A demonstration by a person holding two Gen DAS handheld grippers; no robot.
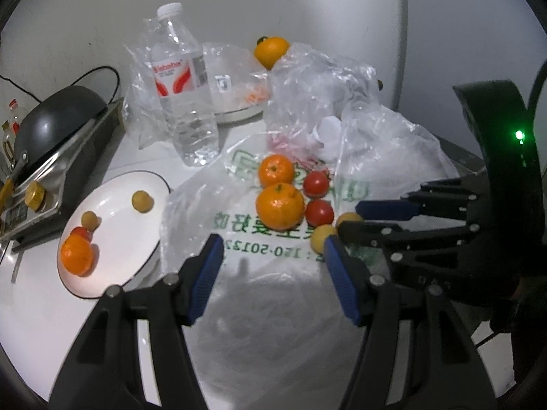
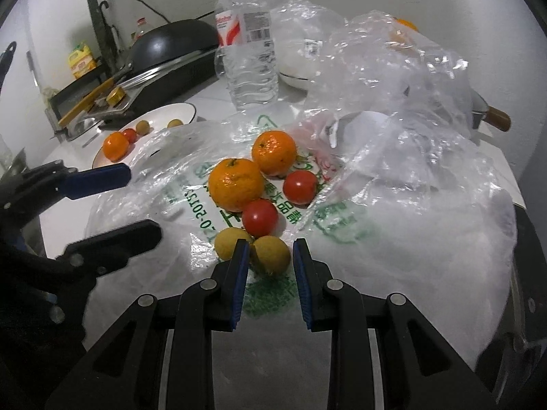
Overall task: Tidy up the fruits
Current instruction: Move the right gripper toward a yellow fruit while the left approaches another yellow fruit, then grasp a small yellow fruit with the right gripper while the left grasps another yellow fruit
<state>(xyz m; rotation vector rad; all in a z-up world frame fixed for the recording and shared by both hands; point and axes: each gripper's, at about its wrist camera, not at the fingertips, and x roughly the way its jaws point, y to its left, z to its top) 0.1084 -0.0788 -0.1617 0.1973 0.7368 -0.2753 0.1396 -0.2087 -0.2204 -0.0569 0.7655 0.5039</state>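
Two oranges point(image 2: 236, 184) point(image 2: 274, 152), two red tomatoes point(image 2: 260, 217) point(image 2: 300, 186) and two small yellow fruits point(image 2: 271, 254) point(image 2: 229, 239) lie on a printed plastic bag point(image 2: 376, 239). My right gripper point(image 2: 270, 259) is open, its jaws on either side of the nearer yellow fruit; it also shows in the left wrist view point(image 1: 348, 220). My left gripper point(image 1: 273, 253) is open and empty above the bag, left of the fruit pile. A white plate point(image 1: 116, 246) at the left holds an orange point(image 1: 77, 256), a tomato point(image 1: 82, 232) and two small yellow fruits point(image 1: 143, 201).
A clear water bottle point(image 1: 184, 92) stands behind the bag. Crumpled clear bags point(image 1: 324, 85) with another orange point(image 1: 271, 51) lie at the back right. A black wok point(image 1: 54, 116) sits on a stove at the left. A wall is behind.
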